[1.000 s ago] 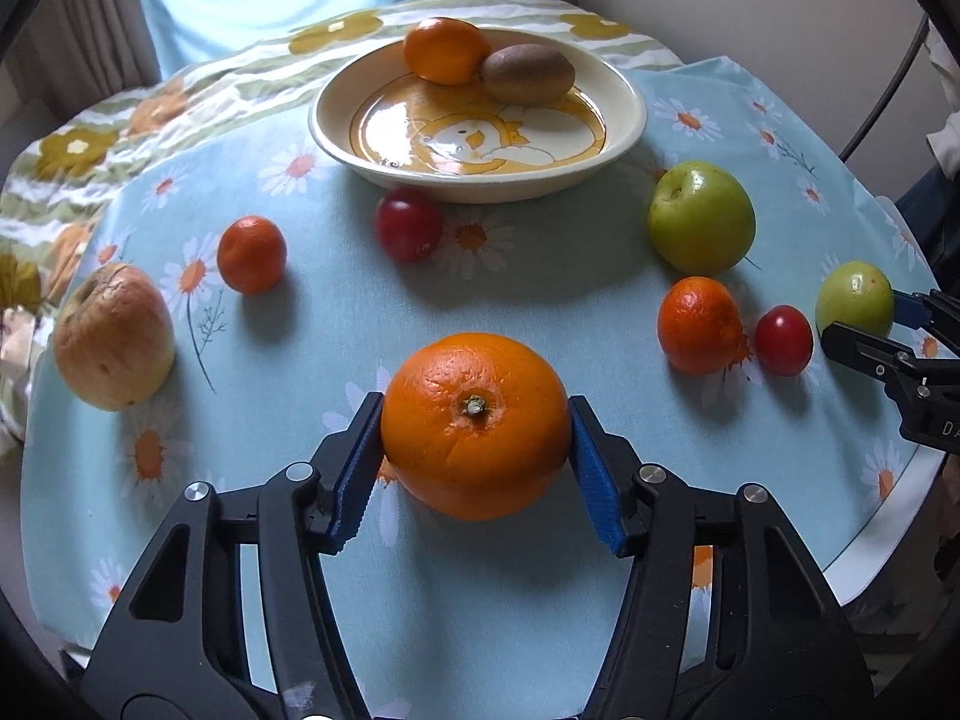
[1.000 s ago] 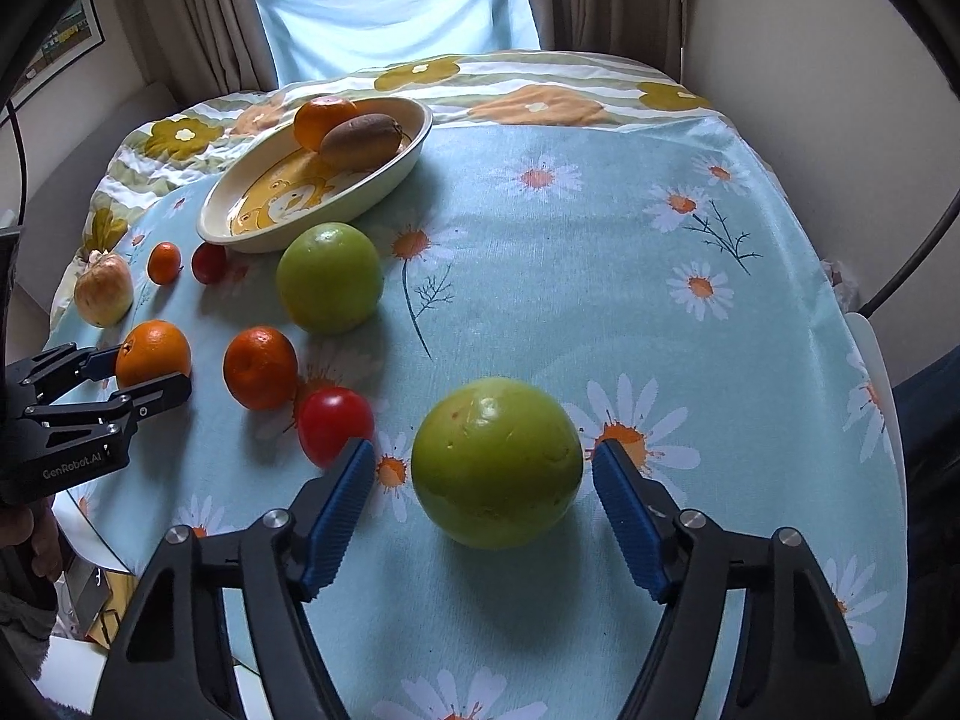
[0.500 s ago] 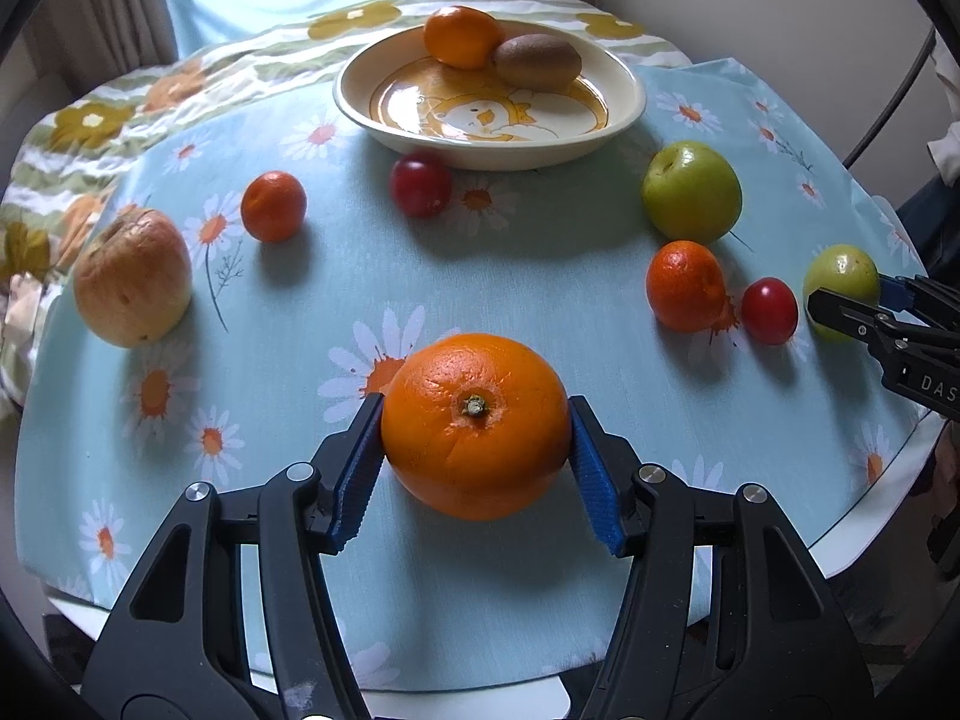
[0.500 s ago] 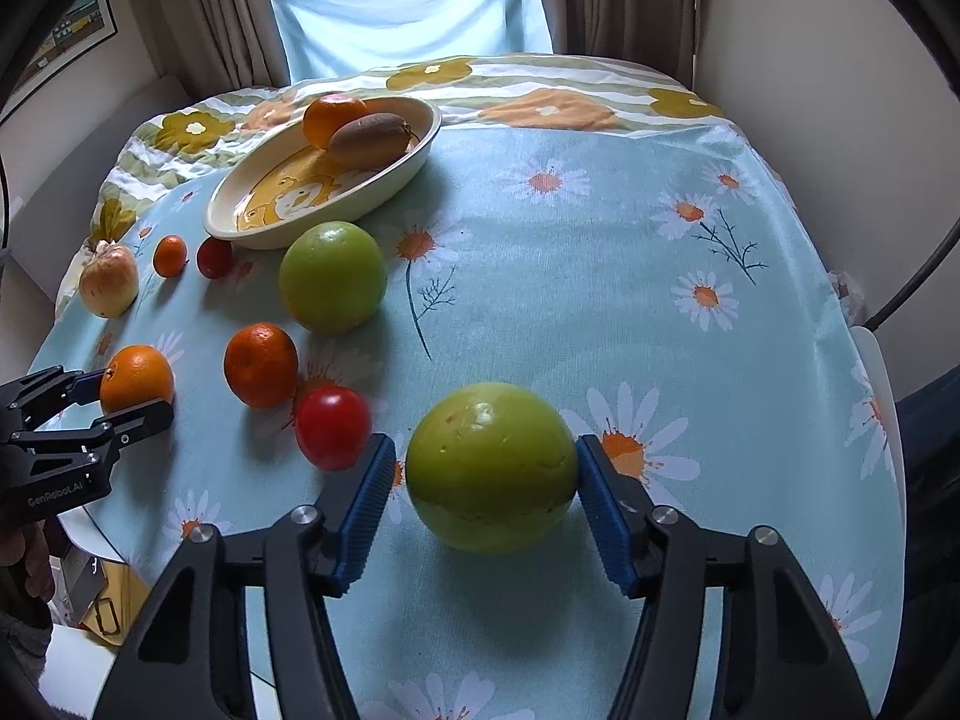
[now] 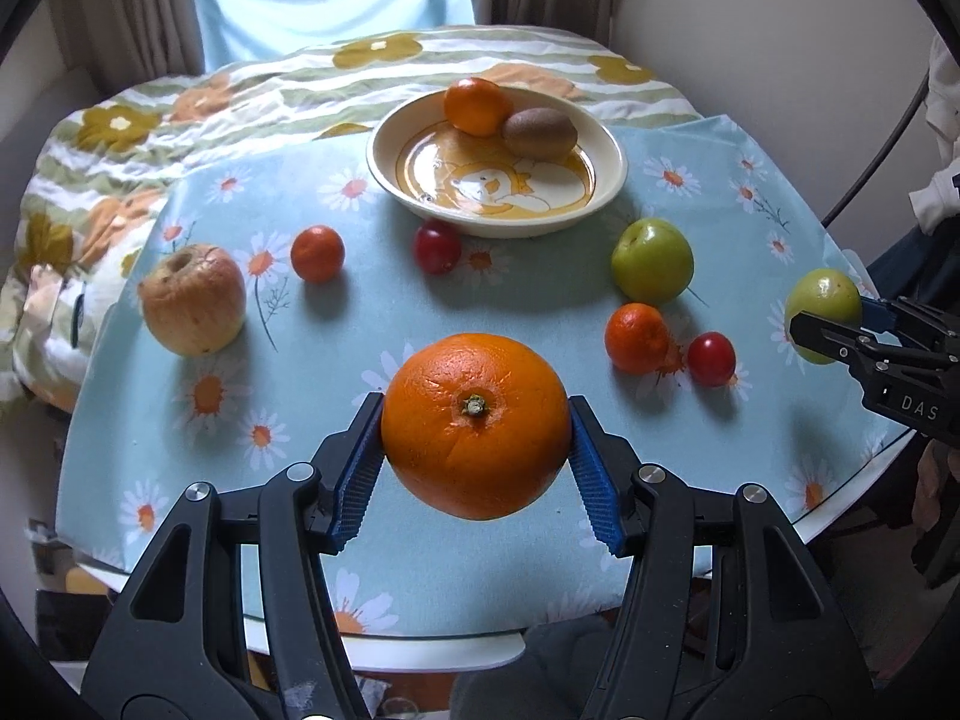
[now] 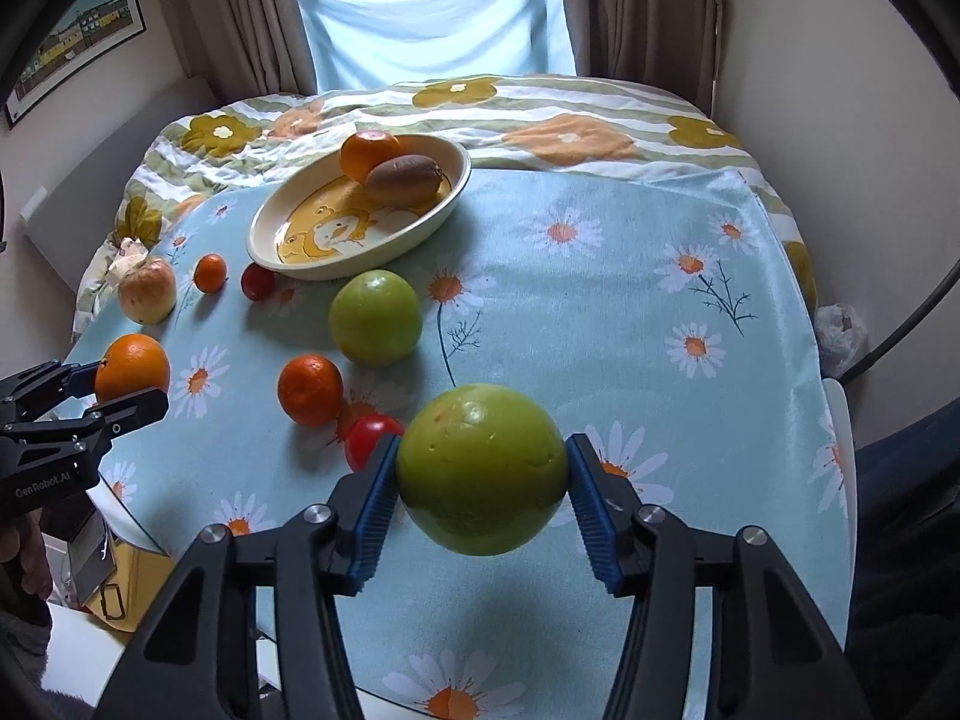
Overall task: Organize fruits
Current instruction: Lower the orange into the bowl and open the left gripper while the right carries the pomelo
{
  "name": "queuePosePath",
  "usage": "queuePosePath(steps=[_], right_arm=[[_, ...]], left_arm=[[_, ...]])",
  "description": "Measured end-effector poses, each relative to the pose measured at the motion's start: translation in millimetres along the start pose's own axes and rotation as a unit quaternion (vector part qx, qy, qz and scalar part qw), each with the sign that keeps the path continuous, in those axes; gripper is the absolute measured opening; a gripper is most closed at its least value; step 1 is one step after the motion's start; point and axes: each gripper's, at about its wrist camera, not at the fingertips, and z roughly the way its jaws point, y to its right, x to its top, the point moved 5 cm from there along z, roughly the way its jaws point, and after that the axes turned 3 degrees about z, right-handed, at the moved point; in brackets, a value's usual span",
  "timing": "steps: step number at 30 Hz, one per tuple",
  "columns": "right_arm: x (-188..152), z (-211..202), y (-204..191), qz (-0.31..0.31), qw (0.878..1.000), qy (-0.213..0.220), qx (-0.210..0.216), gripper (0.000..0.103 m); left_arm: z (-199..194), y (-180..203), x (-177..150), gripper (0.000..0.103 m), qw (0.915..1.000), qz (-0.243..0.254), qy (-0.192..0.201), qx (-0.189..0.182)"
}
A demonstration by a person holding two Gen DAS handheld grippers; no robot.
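My left gripper point(image 5: 476, 407) is shut on a large orange point(image 5: 476, 456), held clear above the table's near edge. My right gripper point(image 6: 483, 444) is shut on a green apple point(image 6: 480, 468), also raised off the cloth, with both blue pads pressed against its sides. A cream plate point(image 5: 498, 228) with a duck picture stands at the back; in it lie a smaller orange point(image 5: 477, 105) and a kiwi point(image 5: 540, 132). In the left wrist view the right gripper point(image 5: 840, 324) with its apple shows at the right edge.
Loose on the daisy cloth lie a second green apple point(image 5: 651, 261), a mandarin point(image 5: 636, 339), a red tomato point(image 5: 711, 359), another tomato point(image 5: 436, 246), a small mandarin point(image 5: 317, 253) and a wrinkled apple point(image 5: 192, 300). The round table's edge runs close below both grippers.
The right jaws closed onto the green apple and lifted it off the cloth. The left gripper rose with the orange, so more of the table shows.
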Motion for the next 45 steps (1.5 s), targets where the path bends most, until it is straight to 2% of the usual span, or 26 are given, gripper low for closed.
queuePosePath(steps=[11,18,27,33,45], right_arm=[[36,-34,-20,-0.038,0.999,0.023,0.030,0.051],[66,-40,-38,-0.053,0.997,0.040,0.039,0.051],[99,-21,-57,-0.024,0.998,0.046,0.034,0.051],[117,0,-68,-0.002,0.999,0.040,0.023,0.051],[138,40,-72,0.042,0.999,0.026,-0.002,0.051]], left_arm=[[-52,-8,37,0.063,0.9981,-0.017,0.056,0.018],[-51,-18,72,0.063,0.9970,-0.006,0.077,0.010],[-18,-37,122,0.063,0.9963,0.028,0.078,-0.021],[16,-48,148,0.063,0.9960,0.052,0.062,-0.040],[98,-49,176,0.063,0.9918,0.115,0.021,-0.052]])
